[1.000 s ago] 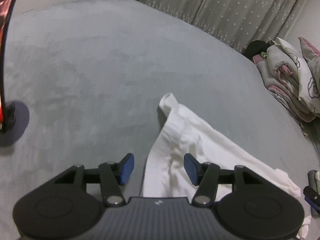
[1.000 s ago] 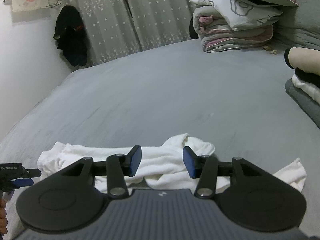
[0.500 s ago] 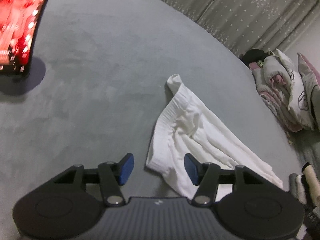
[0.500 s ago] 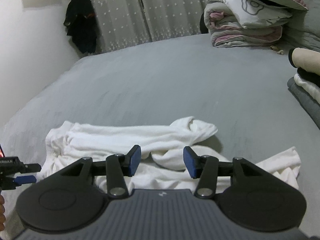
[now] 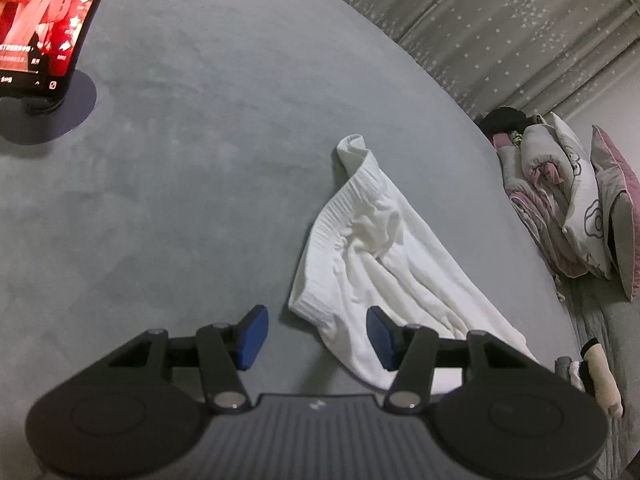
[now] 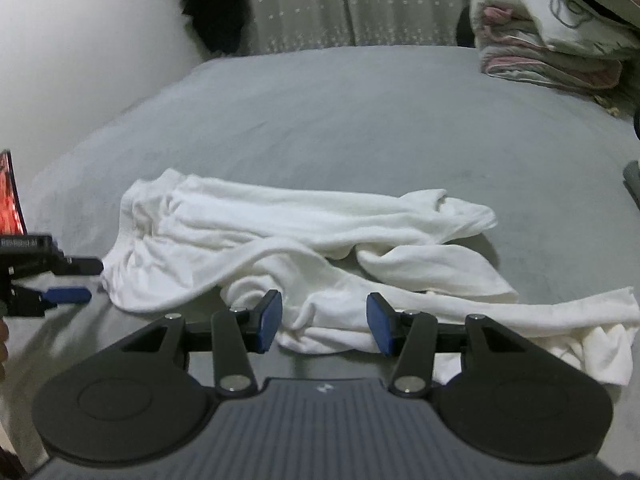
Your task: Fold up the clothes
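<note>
While both hover, white garment crumpled ahead of right hand-held gripper, jaws apart

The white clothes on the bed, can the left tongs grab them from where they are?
Probably yes. The left tongs are open and empty, and the ribbed corner of the white clothes lies right ahead between the blue pads. Only bare grey bed surrounds it; nothing blocks the way.

White garment: one, near centre
Grippers: two, left, right
Lit screen: one, far left
Folded bedding pile: one, far right
Curtains: one set, far
</note>
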`<action>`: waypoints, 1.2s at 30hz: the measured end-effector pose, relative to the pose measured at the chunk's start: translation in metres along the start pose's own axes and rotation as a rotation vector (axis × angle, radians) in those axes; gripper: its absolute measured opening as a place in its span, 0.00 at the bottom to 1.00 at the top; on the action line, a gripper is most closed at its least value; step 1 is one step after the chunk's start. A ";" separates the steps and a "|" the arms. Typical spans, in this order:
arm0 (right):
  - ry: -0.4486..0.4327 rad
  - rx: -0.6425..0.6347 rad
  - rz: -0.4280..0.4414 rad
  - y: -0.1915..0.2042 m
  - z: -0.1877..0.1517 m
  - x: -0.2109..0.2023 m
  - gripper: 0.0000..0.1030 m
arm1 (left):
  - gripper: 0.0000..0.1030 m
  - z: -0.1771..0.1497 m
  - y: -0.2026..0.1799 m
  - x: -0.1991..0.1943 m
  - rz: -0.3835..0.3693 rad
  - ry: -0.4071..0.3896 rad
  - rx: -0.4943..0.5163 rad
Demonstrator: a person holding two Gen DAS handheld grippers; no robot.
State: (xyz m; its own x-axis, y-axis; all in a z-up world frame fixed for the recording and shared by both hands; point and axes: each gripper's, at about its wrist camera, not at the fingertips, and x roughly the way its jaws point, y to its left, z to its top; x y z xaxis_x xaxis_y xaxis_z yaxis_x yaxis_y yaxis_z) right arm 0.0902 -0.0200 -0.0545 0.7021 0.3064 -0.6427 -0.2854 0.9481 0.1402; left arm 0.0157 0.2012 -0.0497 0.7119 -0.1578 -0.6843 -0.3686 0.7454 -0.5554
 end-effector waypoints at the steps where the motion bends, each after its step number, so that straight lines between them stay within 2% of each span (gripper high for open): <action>1: 0.004 -0.009 -0.002 0.001 -0.001 0.001 0.50 | 0.49 0.000 0.000 0.000 0.003 -0.002 0.001; 8: 0.035 -0.027 -0.023 -0.001 -0.005 0.012 0.50 | 0.27 0.001 0.000 0.003 0.021 -0.011 0.008; 11: 0.046 -0.036 -0.029 -0.002 -0.006 0.016 0.48 | 0.23 0.001 -0.001 0.004 0.022 -0.007 0.020; 14: 0.050 -0.051 -0.039 -0.001 -0.007 0.019 0.33 | 0.17 0.001 -0.003 0.003 0.024 -0.009 0.038; 16: 0.050 -0.060 -0.046 -0.001 -0.006 0.020 0.16 | 0.12 0.001 -0.003 0.001 0.021 -0.014 0.047; 17: 0.047 -0.061 -0.046 0.000 -0.006 0.019 0.14 | 0.10 0.000 -0.003 -0.001 0.019 -0.017 0.052; 18: 0.043 -0.064 -0.048 0.000 -0.006 0.018 0.10 | 0.09 0.000 -0.003 -0.002 0.017 -0.020 0.056; 22: 0.035 -0.070 -0.062 -0.003 -0.005 0.014 0.05 | 0.07 -0.001 -0.003 -0.008 0.014 -0.031 0.072; 36: -0.018 -0.080 -0.076 -0.013 -0.007 -0.016 0.04 | 0.06 0.005 0.008 -0.032 -0.010 -0.050 0.071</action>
State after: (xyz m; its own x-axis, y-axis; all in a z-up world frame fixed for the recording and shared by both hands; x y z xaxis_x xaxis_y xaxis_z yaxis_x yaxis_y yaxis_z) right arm 0.0783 -0.0373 -0.0515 0.7355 0.2358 -0.6352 -0.2816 0.9591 0.0300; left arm -0.0075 0.2153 -0.0298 0.7448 -0.1343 -0.6536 -0.3194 0.7883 -0.5259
